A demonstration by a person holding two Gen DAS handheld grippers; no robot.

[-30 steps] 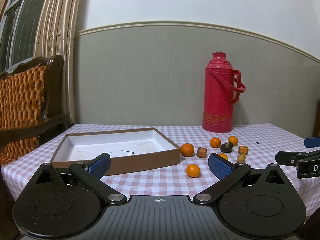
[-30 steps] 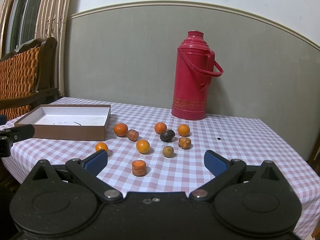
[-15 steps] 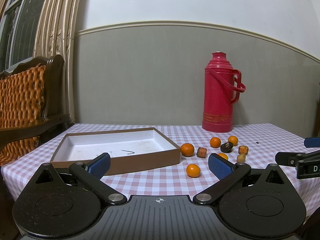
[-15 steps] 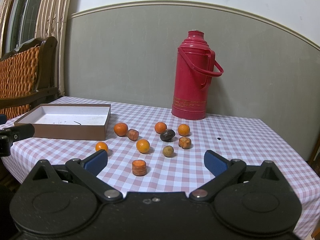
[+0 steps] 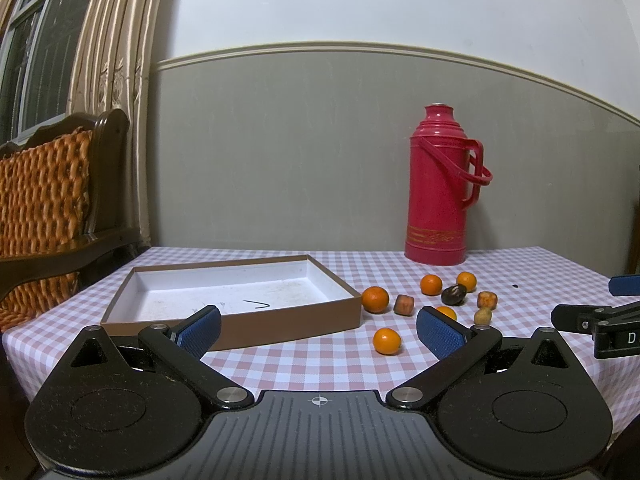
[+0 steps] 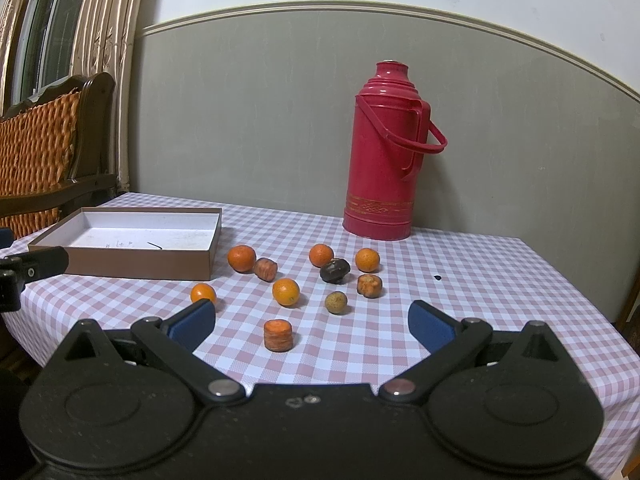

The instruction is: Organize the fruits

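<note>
Several small fruits lie loose on the checked tablecloth (image 6: 480, 280): oranges (image 6: 241, 258) (image 5: 386, 341), a dark fruit (image 6: 334, 271), a greenish one (image 6: 335, 302), and orange-brown chunks, the nearest (image 6: 277, 335). A shallow brown box (image 5: 236, 300) (image 6: 132, 244) with a white inside stands left of them, holding no fruit. My left gripper (image 5: 318, 326) hangs open before the box's right corner, nothing between its blue pads. My right gripper (image 6: 312, 322) is open too, just short of the nearest chunk. Each gripper shows at the edge of the other's view.
A tall red thermos flask (image 6: 386, 168) (image 5: 442, 192) stands at the back of the table by the grey wall. A wooden chair with an orange woven cushion (image 5: 44, 208) sits at the left, under a curtained window. The table's front edge is close below both grippers.
</note>
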